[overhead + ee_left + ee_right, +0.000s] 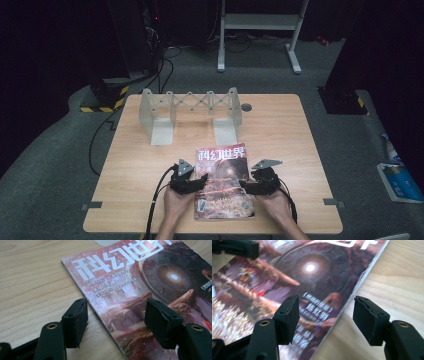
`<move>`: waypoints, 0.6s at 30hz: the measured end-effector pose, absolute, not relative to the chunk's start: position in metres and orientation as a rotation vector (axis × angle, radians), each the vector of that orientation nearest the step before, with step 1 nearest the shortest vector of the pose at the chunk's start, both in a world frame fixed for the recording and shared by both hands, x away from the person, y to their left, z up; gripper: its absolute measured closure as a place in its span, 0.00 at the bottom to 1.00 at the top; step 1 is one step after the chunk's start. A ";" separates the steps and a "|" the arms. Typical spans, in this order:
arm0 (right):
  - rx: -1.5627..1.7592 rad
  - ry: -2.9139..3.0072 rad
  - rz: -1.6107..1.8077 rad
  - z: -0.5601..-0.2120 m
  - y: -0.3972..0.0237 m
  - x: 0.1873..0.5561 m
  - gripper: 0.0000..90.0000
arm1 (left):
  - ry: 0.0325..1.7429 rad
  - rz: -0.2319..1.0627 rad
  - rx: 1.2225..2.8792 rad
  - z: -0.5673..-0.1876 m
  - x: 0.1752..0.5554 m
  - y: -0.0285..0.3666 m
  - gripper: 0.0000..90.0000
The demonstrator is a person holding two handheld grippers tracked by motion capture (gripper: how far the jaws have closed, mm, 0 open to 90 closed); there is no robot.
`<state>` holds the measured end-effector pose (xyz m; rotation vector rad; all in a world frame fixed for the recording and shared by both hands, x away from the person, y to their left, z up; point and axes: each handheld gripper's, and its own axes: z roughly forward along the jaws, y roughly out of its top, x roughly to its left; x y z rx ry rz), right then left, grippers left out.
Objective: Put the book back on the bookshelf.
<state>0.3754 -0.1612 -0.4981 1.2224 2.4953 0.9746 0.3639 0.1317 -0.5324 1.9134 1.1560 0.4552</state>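
Both the left gripper (199,181) and the right gripper (246,185) stand spread astride opposite edges of the magazine (223,181) on the table (135,165), seemingly not pinching it.

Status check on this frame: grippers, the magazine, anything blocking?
Left gripper open, straddling spine edge of red-covered magazine. Right gripper open, straddling opposite edge. Magazine flat on wooden table. Grey expanding rack stands beyond, apart.
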 end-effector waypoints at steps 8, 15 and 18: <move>1.371 2.469 0.978 -0.495 -0.169 0.407 0.56 | 1.155 0.455 1.911 -0.533 0.364 0.132 0.39; 1.391 2.504 0.927 -0.493 -0.164 0.423 0.57 | 1.154 0.454 1.912 -0.533 0.364 0.132 0.39; 1.403 2.515 0.909 -0.494 -0.162 0.426 0.58 | 1.154 0.454 1.912 -0.533 0.364 0.132 0.39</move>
